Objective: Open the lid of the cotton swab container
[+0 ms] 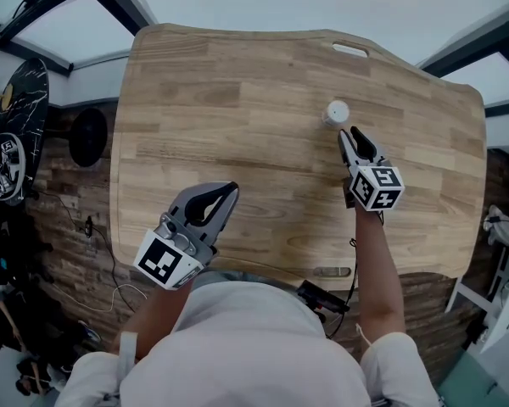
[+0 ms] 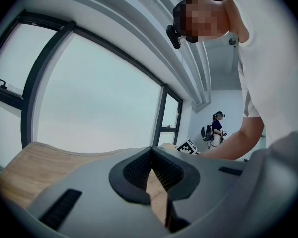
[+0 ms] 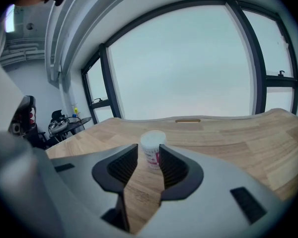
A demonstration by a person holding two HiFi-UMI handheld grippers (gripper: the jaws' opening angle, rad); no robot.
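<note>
Aims right gripper [image 1: 350, 136], fingers parted and empty, straight at the cotton swab container [image 1: 337, 111] standing upright on the tabletop [image 1: 237, 100] just beyond the tips. Holds left gripper [image 1: 227, 191] clenched on nothing, well apart.

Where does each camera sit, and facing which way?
Head view: on the person's head, looking steeply down at the wooden table; left arm, right arm, left gripper, right gripper show.
Left gripper view: on that gripper, looking along its shut jaws over the table toward windows; the person's torso and right arm show.
Right gripper view: on that gripper, looking along open jaws at the cotton swab container; only jaws show.
Shared: head and right gripper views both show the container ahead of those jaws.
</note>
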